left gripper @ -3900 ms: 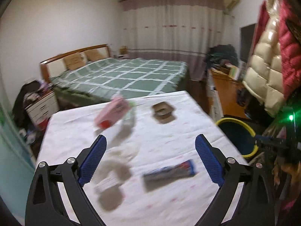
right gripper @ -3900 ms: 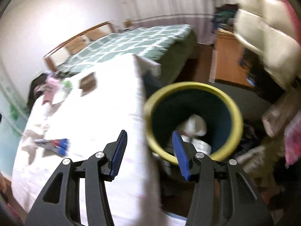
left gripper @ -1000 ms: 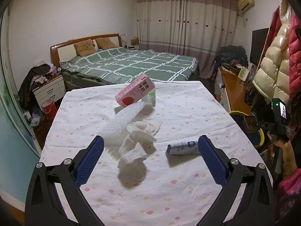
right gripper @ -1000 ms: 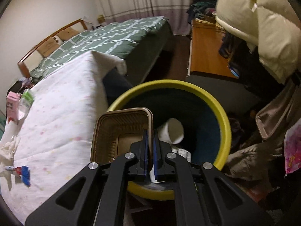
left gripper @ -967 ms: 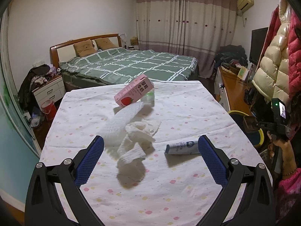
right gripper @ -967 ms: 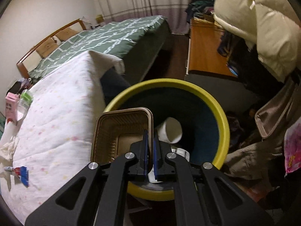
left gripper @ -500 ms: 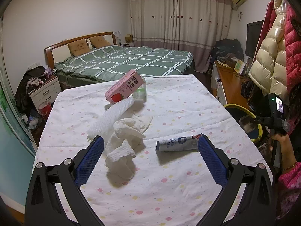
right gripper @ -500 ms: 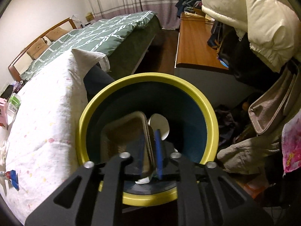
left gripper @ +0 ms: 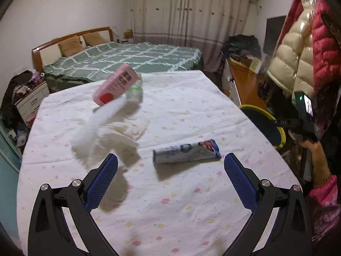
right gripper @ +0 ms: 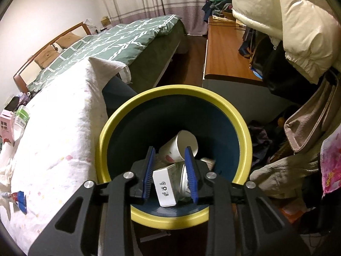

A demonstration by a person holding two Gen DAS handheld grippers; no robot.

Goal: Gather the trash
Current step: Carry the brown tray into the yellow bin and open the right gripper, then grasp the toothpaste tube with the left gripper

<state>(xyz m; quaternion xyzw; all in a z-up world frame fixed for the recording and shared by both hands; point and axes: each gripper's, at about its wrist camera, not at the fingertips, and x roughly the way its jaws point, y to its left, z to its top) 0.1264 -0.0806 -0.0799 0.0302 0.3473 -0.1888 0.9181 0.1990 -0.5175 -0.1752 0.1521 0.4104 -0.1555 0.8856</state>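
Now my right tongs (right gripper: 170, 166) are opening empty over the yellow-rimmed bin (right gripper: 136, 100), so I should centre my wide-apart left tongs (left gripper: 170, 170) squarely over the toothpaste tube (left gripper: 185, 150) on the bench (left gripper: 191, 202) before closing.

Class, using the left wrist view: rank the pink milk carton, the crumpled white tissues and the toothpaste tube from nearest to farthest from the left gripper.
1. Toothpaste tube: lying just ahead of the left gripper, toward its right finger.
2. Crumpled white tissues: ahead on the left; their near end rivals the tube.
3. Pink milk carton: far end of the table, left of centre.
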